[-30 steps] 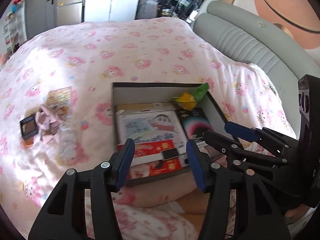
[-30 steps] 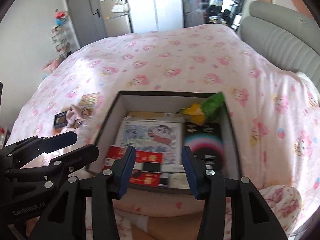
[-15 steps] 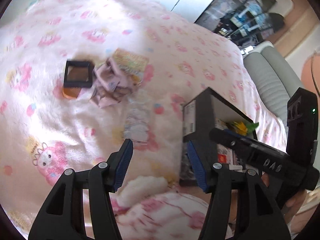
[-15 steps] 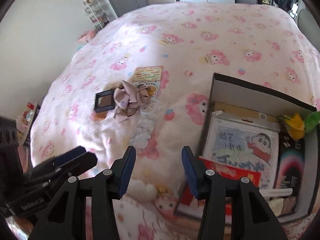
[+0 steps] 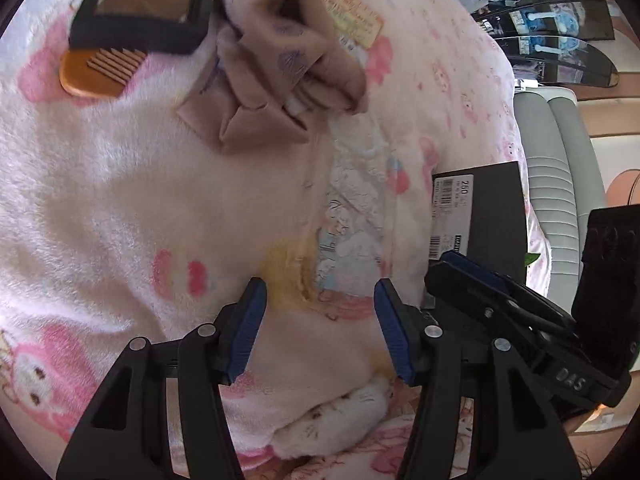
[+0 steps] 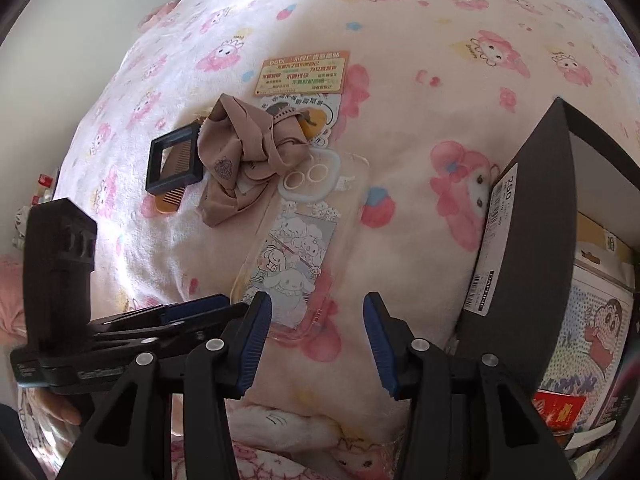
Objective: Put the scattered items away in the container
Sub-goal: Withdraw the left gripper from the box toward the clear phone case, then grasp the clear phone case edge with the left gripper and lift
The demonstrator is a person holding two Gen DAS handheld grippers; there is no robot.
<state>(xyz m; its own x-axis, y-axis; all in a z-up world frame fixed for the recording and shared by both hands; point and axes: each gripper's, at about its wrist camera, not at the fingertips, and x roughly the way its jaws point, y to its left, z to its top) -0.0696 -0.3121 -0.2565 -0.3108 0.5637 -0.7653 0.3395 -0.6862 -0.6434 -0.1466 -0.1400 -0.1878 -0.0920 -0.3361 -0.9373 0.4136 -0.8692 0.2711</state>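
Note:
A clear phone case [image 6: 298,248] with a cartoon print lies on the pink blanket, just ahead of both grippers; it also shows in the left wrist view [image 5: 352,220]. Beyond it lie a crumpled beige cloth [image 6: 248,160] [image 5: 280,76], a black square frame [image 6: 174,160] [image 5: 144,4] over an orange comb [image 5: 100,74], and a sticker sheet [image 6: 302,72]. The black box [image 6: 532,264] [image 5: 488,216] stands to the right, holding books and cards. My left gripper [image 5: 318,326] is open and empty, low over the case. My right gripper [image 6: 316,338] is open and empty beside it.
The pink cartoon-print blanket [image 6: 440,60] covers the bed. A grey padded headboard [image 5: 560,184] rises behind the box. A dark shelf unit [image 5: 552,32] stands far back in the room.
Both grippers swung left from over the box and dropped close to the blanket. The phone case and cloth now loom large just ahead. Both stayed open.

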